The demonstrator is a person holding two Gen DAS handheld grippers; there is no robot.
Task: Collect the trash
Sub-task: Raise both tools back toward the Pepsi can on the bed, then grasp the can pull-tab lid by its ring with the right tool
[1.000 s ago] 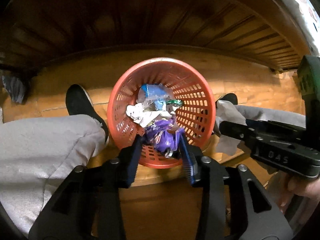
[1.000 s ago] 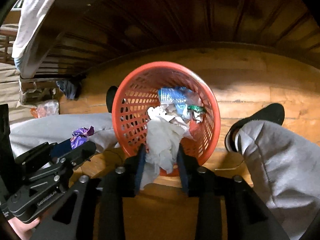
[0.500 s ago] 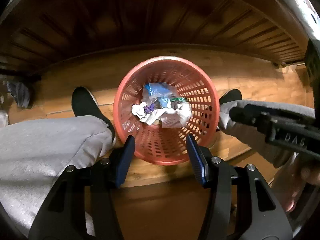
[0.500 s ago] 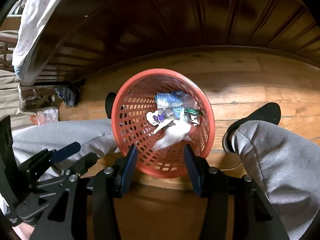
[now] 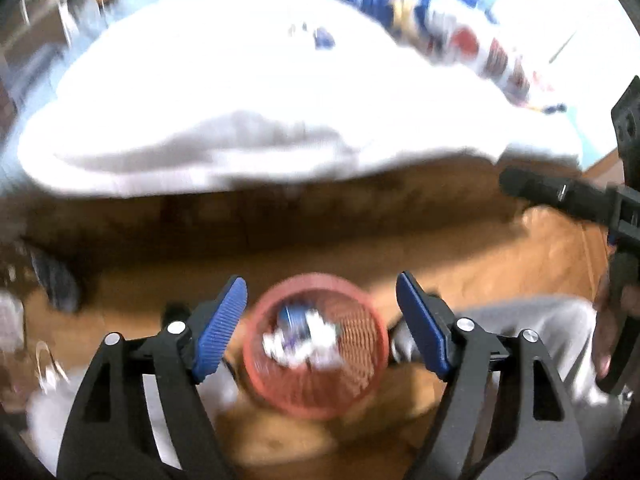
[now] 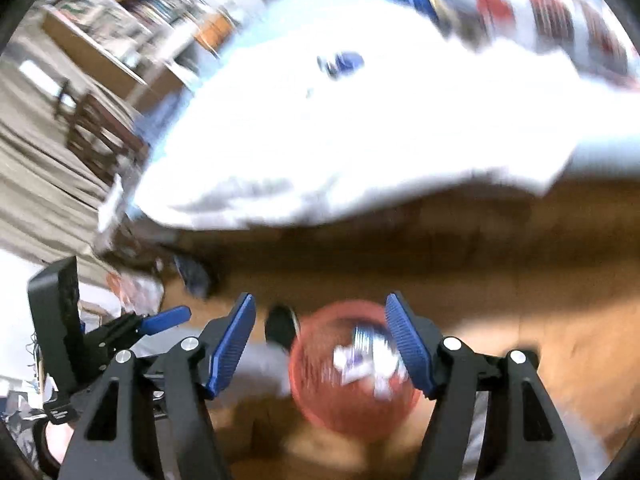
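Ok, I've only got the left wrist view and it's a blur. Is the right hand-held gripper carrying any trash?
Observer: No. In the right wrist view, the right hand-held gripper has its jaws opening with nothing between them. The red basket is on the floor beyond its fingers.
Operator: Anything past the bed that I can't make out?
Observer: Yes. Shelves packed with coloured items stand beyond the white bedding, at the upper left.
Operator: And nearer than those?
Observer: A dark wooden chair stands just left of the bedding's edge.
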